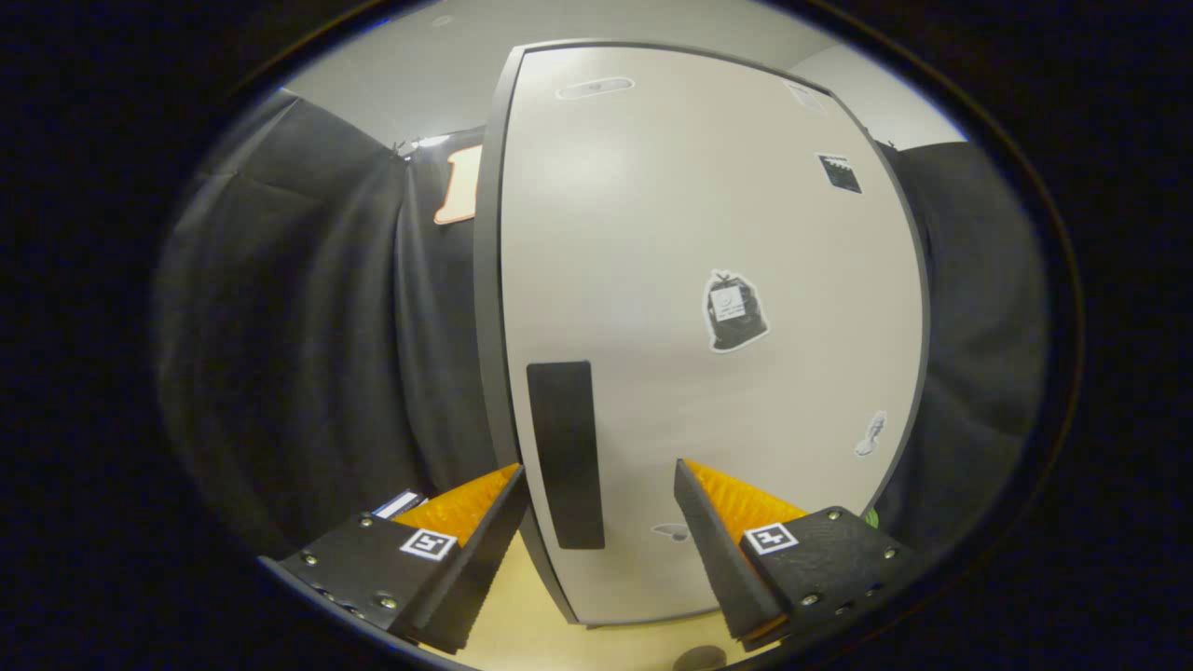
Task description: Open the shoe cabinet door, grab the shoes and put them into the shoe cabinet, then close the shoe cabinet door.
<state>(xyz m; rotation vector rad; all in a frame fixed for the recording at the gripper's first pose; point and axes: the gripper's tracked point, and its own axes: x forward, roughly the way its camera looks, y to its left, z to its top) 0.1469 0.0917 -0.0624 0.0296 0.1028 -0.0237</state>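
The shoe cabinet's pale door stands shut right in front of me, framed by a dark edge. A flat black handle runs upright near the door's left edge. My gripper is open, its two fingers spread either side of the handle, and the handle's lower half sits between them. The fingers look close to the door, but I cannot tell whether they touch it. Several small stickers are stuck on the door face.
Black cloth hangs to the left and right of the cabinet. A light wooden floor lies under the fingers at the cabinet's foot. A small blue and white object peeks out behind the left finger.
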